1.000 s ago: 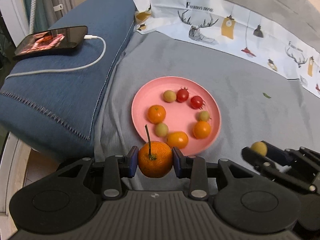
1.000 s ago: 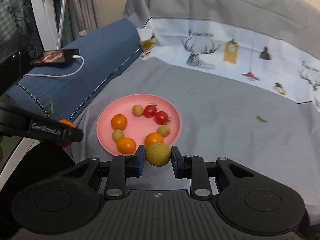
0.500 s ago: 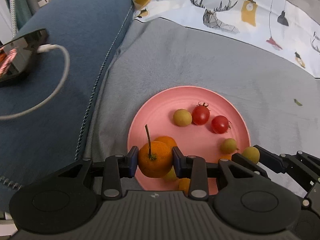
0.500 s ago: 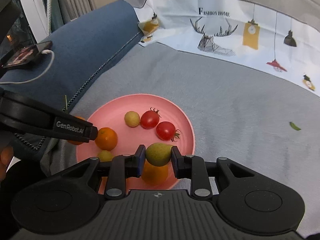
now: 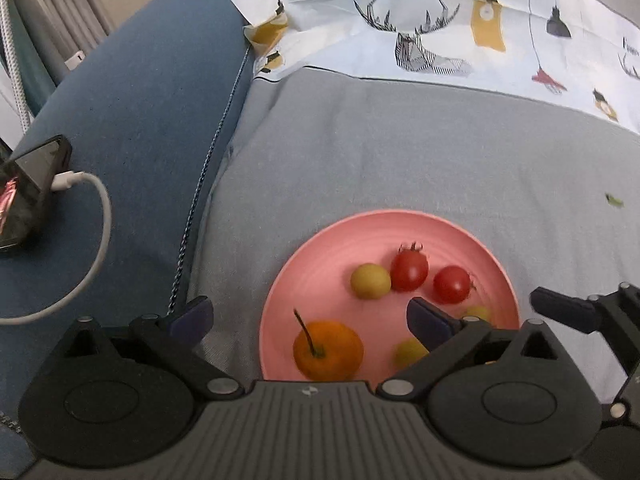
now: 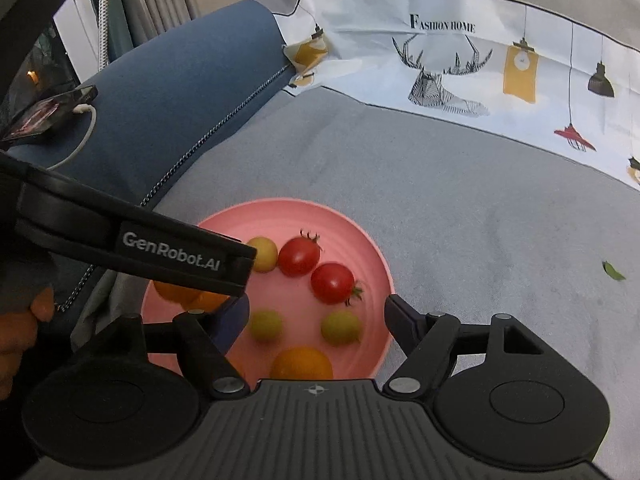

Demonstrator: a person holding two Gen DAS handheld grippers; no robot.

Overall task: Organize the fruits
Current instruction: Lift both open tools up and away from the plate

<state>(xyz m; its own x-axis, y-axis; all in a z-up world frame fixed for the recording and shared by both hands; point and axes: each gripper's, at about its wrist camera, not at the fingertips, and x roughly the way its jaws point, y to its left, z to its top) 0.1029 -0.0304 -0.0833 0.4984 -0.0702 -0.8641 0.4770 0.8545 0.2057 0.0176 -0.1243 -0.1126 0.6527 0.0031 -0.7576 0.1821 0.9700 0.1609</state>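
Observation:
A pink plate lies on the grey cover and holds several fruits. In the left wrist view a stemmed orange lies on the plate between the spread jaws of my open left gripper. Two red tomatoes and a yellow-green fruit sit further back. My right gripper is open over the plate's near side, with two yellow-green fruits and an orange fruit between its jaws. The left gripper's body hides other orange fruits.
A blue cushion lies at the left with a phone and white cable on it. A printed white cloth runs along the back. A small green scrap lies on the grey cover at the right.
Both grippers have opened and moved further over the plate. The stemmed orange has left the left gripper and lies on the plate. The yellow-green fruit has left the right gripper.

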